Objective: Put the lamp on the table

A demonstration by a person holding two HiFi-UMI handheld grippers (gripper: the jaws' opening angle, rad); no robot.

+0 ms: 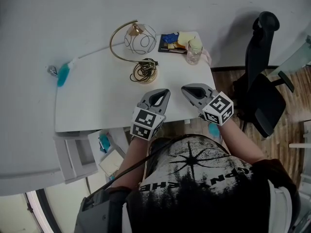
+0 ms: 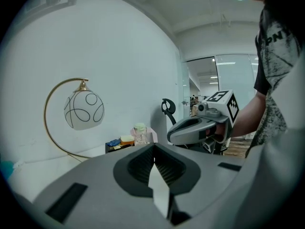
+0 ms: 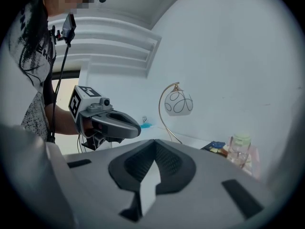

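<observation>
The lamp (image 1: 137, 41) stands on the white table (image 1: 92, 101), a gold arched stem with a white globe shade and its cord coiled at the base (image 1: 144, 72). It also shows upright in the left gripper view (image 2: 84, 109) and in the right gripper view (image 3: 178, 103). My left gripper (image 1: 164, 92) hovers near the table's front edge, shut and empty. Beside it, my right gripper (image 1: 185, 90) is also shut with nothing held. Both are well short of the lamp.
A clear jar (image 1: 194, 52) and a dark tray of small items (image 1: 171, 41) sit at the table's far right corner. A turquoise object (image 1: 62, 74) lies at the left edge. A black office chair (image 1: 260, 86) stands right of the table. Drawers (image 1: 77, 154) are below.
</observation>
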